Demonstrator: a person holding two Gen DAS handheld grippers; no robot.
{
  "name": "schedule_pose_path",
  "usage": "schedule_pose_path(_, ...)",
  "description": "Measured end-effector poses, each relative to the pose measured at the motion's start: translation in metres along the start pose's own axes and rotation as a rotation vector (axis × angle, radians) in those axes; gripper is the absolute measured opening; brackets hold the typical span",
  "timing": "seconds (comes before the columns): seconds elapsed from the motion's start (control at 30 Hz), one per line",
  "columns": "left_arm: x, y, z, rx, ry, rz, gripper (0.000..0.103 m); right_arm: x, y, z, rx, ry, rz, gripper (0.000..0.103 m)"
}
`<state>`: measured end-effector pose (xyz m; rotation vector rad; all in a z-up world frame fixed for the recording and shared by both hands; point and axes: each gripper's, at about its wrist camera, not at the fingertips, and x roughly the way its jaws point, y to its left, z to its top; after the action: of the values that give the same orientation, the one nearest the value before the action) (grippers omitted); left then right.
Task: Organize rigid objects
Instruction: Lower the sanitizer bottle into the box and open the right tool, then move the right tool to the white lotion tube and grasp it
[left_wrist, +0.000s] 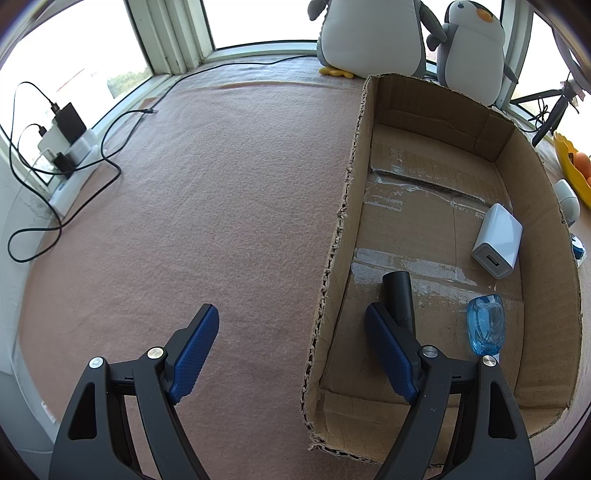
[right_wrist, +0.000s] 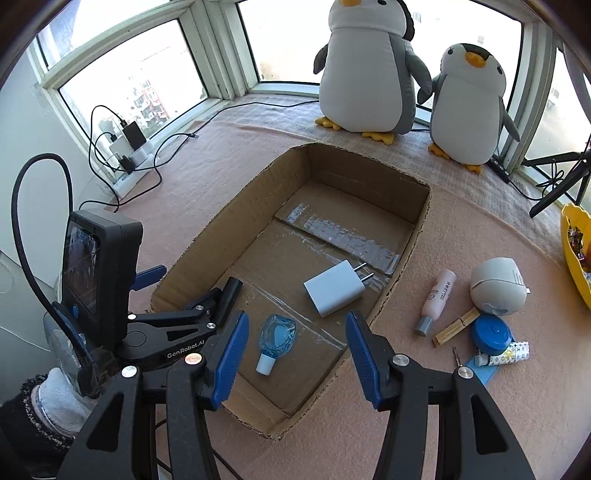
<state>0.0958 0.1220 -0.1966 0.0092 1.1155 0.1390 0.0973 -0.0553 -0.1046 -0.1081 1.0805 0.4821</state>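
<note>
- An open, shallow brown cardboard box (right_wrist: 410, 236) sat on the pink felt-covered desk (left_wrist: 221, 203), and it held a white USB wall charger (right_wrist: 338, 291), a small clear-blue bottle with a white cap (right_wrist: 275, 341) and a black cylindrical tube (left_wrist: 399, 295).
- The left gripper (left_wrist: 291, 332) stood released, its blue-padded fingers (left_wrist: 195, 347) spread wide and straddling the box's left wall; the black tube lay just ahead of the right-hand finger, apparently touching its tip, though contact could not be confirmed.
- The right gripper (right_wrist: 295, 350) hung over the box's near end, fingers parted and empty, with the blue bottle between them and the charger just beyond.
- To the right of the right gripper's fingers, outside the box, lay a pink tube with a grey cap (right_wrist: 436, 301), a gold stick (right_wrist: 456, 326), a round blue tape measure (right_wrist: 491, 332) and a grey rounded device (right_wrist: 498, 286).
- Two plush penguins (right_wrist: 369, 74) stood far ahead by the window.
</note>
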Motion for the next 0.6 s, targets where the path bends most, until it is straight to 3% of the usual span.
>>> schedule_pose_path(0.33, 0.000, 0.000, 0.000, -0.001, 0.000, 0.000, 0.083, -0.021, -0.076, 0.003, 0.175, -0.025, -0.059, 0.051)
schedule_pose_path(0.6, 0.000, 0.000, 0.000, -0.001, 0.000, 0.000, 0.083, -0.007, -0.127, 0.007, 0.341, 0.013, -0.001, 0.051)
